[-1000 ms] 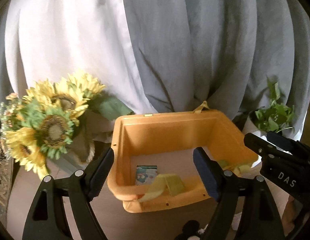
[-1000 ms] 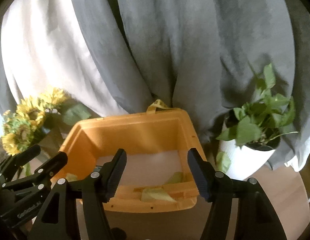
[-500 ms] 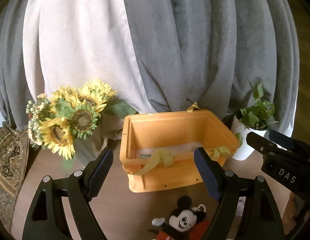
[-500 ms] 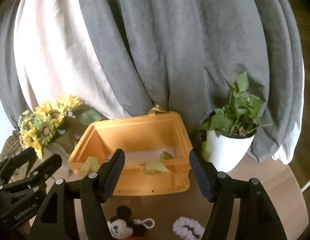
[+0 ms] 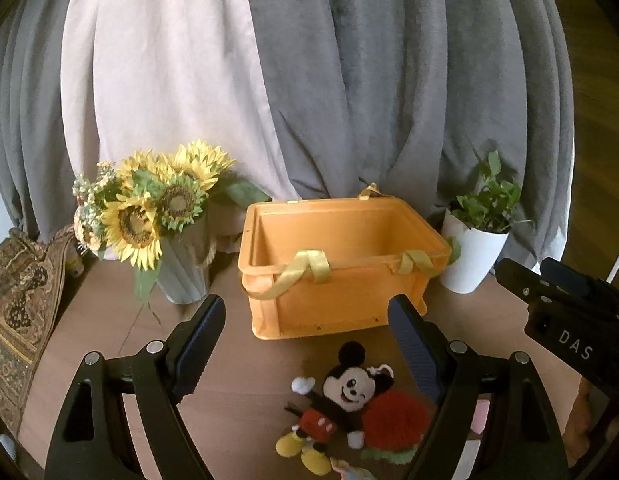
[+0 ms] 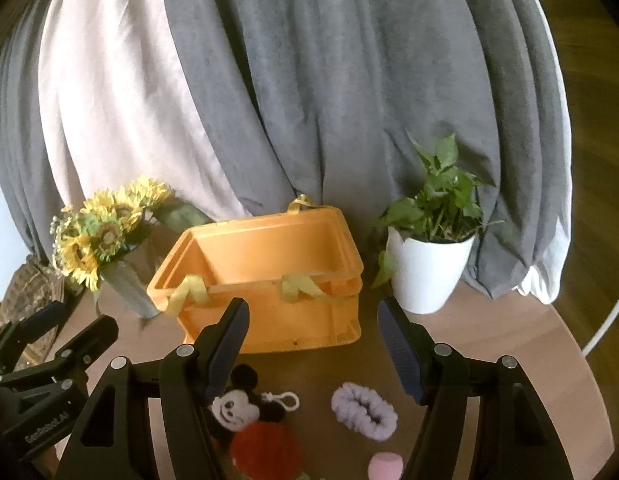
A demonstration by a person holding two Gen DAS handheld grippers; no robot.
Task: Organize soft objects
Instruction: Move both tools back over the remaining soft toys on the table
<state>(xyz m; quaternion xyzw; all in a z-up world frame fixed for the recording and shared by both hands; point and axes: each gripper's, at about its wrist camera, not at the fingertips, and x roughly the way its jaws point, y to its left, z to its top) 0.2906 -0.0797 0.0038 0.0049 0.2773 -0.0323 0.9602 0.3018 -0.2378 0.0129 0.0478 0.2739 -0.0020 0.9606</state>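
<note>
An orange plastic basket (image 5: 333, 304) with yellow ribbon handles stands on the round wooden table; it also shows in the right wrist view (image 6: 269, 312). In front of it lie a Mickey Mouse plush (image 5: 341, 396) (image 6: 233, 404), a red fluffy item (image 5: 393, 420) (image 6: 265, 452), a lilac scrunchie (image 6: 363, 410) and a pink soft item (image 6: 385, 466). My left gripper (image 5: 305, 344) is open and empty, above the plush. My right gripper (image 6: 313, 340) is open and empty, above the scrunchie and the plush.
A vase of sunflowers (image 5: 157, 216) (image 6: 97, 236) stands left of the basket. A white potted plant (image 5: 477, 244) (image 6: 429, 260) stands to its right. Grey and white curtains hang behind. A patterned cloth (image 5: 17, 292) lies at the far left.
Both grippers have pulled back and up from over the basket. The basket now looks smaller and the soft items on the table have come into view. Both stay open.
</note>
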